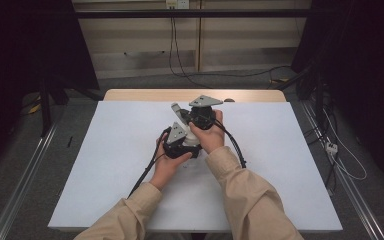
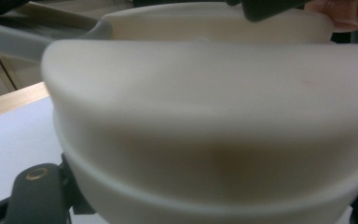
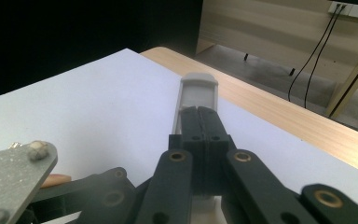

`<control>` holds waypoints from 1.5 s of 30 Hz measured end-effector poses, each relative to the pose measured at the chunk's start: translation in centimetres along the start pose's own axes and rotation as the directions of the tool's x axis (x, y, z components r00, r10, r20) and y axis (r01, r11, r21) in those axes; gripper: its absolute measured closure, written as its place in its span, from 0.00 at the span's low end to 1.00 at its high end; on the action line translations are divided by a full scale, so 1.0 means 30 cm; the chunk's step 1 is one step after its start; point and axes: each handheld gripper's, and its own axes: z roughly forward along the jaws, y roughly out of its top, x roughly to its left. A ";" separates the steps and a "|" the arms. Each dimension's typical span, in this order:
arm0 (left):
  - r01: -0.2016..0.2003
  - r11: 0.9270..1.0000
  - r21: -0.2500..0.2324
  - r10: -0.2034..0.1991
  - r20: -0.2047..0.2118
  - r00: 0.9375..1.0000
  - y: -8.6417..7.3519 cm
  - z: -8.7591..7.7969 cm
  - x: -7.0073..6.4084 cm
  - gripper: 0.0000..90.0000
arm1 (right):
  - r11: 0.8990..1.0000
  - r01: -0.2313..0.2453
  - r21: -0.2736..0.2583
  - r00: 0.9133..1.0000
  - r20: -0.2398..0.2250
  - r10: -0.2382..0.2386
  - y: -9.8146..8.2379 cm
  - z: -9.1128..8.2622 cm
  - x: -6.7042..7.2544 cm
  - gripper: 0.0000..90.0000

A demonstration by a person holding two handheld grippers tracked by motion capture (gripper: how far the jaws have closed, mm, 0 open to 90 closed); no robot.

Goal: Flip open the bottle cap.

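Observation:
A cream-white rounded container with a flat grey handle is held above the middle of the table. My left gripper has the container's body between its jaws, and one dark finger shows at the lower left. My right gripper is shut on the grey handle, whose tip sticks out past the jaws. In the high view the right gripper sits just behind the left one, with the handle pointing to the back left. Both hands are close together.
A white sheet covers the wooden table, whose far edge shows bare wood. Cables trail from the grippers toward the person. Dark stands and floor cables surround the table.

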 end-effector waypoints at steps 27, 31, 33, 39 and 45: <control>0.035 0.998 0.054 -0.037 0.039 0.999 0.019 -0.048 0.022 0.08 | 0.999 0.012 -0.042 1.000 -0.014 -0.012 -0.025 -0.070 -0.020 0.69; 0.009 0.997 0.078 -0.014 0.059 0.998 0.019 -0.067 0.004 0.06 | 0.998 0.011 -0.060 0.999 -0.030 -0.013 -0.039 -0.118 -0.025 0.57; 0.007 0.997 0.081 -0.011 0.053 0.999 0.011 -0.080 0.003 0.07 | 0.998 0.010 -0.069 0.999 -0.034 -0.012 -0.047 -0.142 -0.023 0.49; 0.017 0.997 0.081 -0.022 0.055 0.998 0.006 -0.138 0.015 0.08 | 0.997 0.013 -0.078 0.999 -0.051 -0.017 -0.081 -0.212 -0.015 0.31; 0.023 0.997 0.073 -0.029 0.082 0.996 0.007 -0.197 0.006 0.08 | 0.997 -0.006 -0.083 0.998 -0.066 0.001 -0.123 -0.273 -0.020 0.21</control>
